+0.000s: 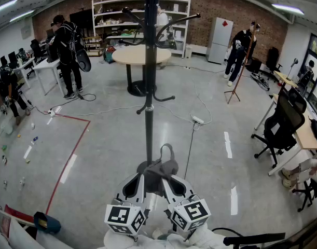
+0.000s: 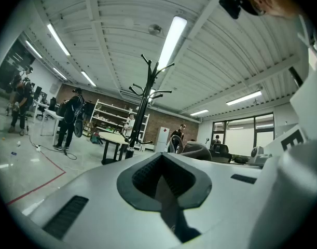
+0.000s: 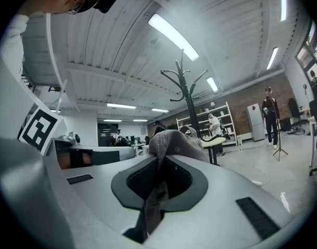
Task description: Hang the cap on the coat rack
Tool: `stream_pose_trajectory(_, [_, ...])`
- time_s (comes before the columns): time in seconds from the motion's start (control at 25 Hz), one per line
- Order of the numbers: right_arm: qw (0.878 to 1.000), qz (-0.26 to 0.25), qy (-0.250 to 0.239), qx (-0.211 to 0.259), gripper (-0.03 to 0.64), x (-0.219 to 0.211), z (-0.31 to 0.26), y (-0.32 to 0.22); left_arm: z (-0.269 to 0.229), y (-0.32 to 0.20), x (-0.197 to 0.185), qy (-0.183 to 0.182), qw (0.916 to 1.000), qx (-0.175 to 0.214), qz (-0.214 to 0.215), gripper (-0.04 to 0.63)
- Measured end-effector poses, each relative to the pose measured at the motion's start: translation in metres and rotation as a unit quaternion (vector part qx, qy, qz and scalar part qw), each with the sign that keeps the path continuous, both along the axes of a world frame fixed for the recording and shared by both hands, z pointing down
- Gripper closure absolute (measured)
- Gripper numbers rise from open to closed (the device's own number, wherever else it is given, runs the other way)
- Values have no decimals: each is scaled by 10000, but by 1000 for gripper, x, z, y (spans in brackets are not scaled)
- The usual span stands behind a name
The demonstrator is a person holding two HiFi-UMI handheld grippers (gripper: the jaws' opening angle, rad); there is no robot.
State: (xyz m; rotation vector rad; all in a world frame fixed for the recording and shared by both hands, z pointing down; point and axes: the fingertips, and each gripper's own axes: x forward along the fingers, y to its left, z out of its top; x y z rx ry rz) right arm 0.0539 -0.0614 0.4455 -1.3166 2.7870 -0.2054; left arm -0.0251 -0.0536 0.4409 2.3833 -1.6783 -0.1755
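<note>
1. Cap [image 1: 161, 169] held low in front of the body, close against the lower pole of the coat rack [image 1: 149, 87] in head view. Not on any hook yet.
2. Right gripper [image 3: 159, 183] clamped on the cap: grey cloth bunched between the pads, crown bulging up over the jaw tips in right gripper view.
3. Left gripper [image 2: 161, 184] closed as well, jaws together. Thin greyish sliver in the seam, too slight to call as cap cloth. Crown showing just past its right-hand jaw.
4. Both grippers pointing level, tips close together under the cap, marker cubes back toward the body.
5. Step in hand, as judged: lift and carry to a hook. Candidates are the lower hooks [image 1: 166, 98] partway up the pole and the upper hooks [image 1: 181, 19] near the top, well above the cap.
6. To do it well:
   - Keep the right clamp firm for the whole lift; probably the only sure hold.
   - Raise the cap clear above the chosen hook tip before moving in, never sideways into the hook.
   - Aim the arched strap [image 1: 167, 152] or the hollow of the crown over the tip.
   - Lower until the hook takes the weight, then open the jaws and back straight out.
7. Risks, as judged: soft cloth slipping from a small pinch, the brim catching a neighbouring hook, a knock setting the free-standing rack wobbling. Go slowly near the pole.
</note>
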Motion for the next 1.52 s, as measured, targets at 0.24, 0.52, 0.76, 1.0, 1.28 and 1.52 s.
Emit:
stream_pose_trajectory(0.24, [10000,13,-38,-23,597,8,4,-3,3,-2,5,-43,10000,-13,-19,594])
stream_pose_trajectory(0.52, [10000,-76,-14,-18,598,6,4,-13,-2,-14,2,-53,9999,46,-130,594])
stream_pose_trajectory(0.76, [10000,-96,-7,9,597,3,4,-24,-2,-24,-2,-69,9998,88,-143,594])
stream_pose_trajectory(1.0, [9999,-134,30,12,598,-3,2,-37,-5,-36,-7,-86,9997,111,-179,594])
stream_pose_trajectory(1.28, [9998,-199,12,22,597,-17,2,-54,-1,-54,-17,-75,9997,85,-204,594])
stream_pose_trajectory(1.52, [9997,-219,43,21,598,-27,3,-73,-2,-73,-26,-52,9997,125,-207,594])
